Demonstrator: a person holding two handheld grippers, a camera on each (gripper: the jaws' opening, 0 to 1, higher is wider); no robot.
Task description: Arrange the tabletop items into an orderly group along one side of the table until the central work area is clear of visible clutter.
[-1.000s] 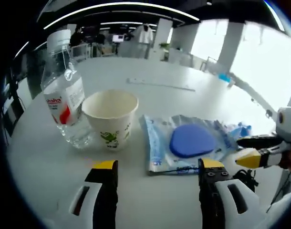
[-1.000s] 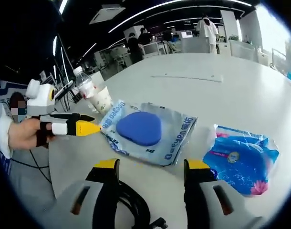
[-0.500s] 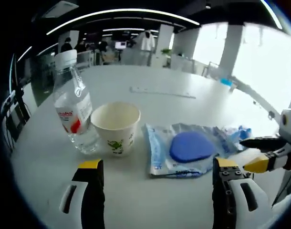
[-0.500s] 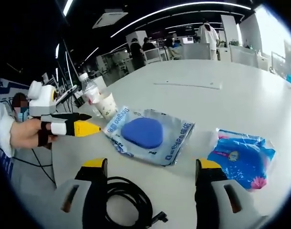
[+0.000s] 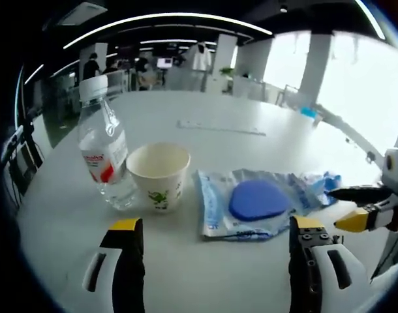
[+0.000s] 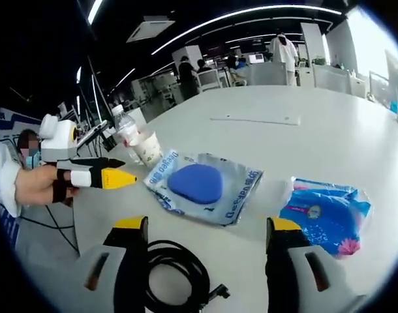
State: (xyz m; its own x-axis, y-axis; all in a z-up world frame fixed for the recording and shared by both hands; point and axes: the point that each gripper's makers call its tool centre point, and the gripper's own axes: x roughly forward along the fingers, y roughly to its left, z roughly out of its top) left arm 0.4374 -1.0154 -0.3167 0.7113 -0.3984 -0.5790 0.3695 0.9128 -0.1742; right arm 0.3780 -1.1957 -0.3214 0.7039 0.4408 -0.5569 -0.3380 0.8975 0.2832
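A large white round table [image 5: 251,104] stands in a dim office hall with bright windows. On it, in a row, are a clear plastic water bottle [image 5: 106,153], a cream paper cup [image 5: 159,175], a glossy pouch with a blue disc [image 5: 248,203] and a crinkled blue packet [image 6: 326,212]. A black coiled cable [image 6: 176,277] lies near. The left gripper [image 5: 212,228] and the right gripper [image 6: 207,225] both stand released, jaws apart.

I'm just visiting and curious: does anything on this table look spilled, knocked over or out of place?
Nothing is spilled or tipped: the water bottle and paper cup stand upright. The blue packet lies apart from the pouch with the blue pad, and a black cable sits coiled near the table edge.
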